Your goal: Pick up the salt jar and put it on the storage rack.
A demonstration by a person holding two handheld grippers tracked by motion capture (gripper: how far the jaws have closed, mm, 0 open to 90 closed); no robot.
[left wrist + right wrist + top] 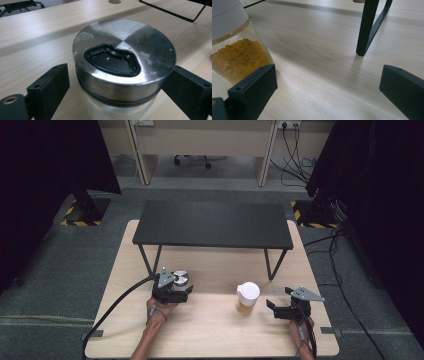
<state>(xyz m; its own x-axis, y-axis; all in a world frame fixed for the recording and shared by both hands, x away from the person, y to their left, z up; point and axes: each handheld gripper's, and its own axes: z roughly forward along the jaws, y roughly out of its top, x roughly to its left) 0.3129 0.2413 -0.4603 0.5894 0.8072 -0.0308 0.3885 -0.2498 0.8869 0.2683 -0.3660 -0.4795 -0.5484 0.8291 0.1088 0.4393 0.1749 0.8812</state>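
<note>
- High view: a pale wooden table [210, 330] carries a low black shelf [212, 224] on thin metal legs at its far side, with a person's forearms entering from the near edge.
- Near the right of the table's middle stands a white-capped jar of orange powder [247, 298], apart from both hands; the right gripper view catches its glass wall and ochre contents [235, 58] just beside one jaw.
- The metal-lidded jar [181, 280] sits on the table at the left, in front of the shelf's left leg; the left gripper view shows its brushed steel lid [123, 55] with a black recessed insert and clear glass below.
- The left gripper [181, 295] brackets that jar, its jaws standing on either side under the lid's rim; the right jaw looks to be at the glass, while a narrow gap shows on the other side, so the jar is not yet firmly clamped.
- The right gripper [272, 309] waits wide open and empty, pointing toward the powder jar.
- Judged from this, the step in hand is the grasp of the metal-lidded jar; the next move calls for closing squarely on the glass before any lift.
- No brand, label or readable writing appears on either jar.
</note>
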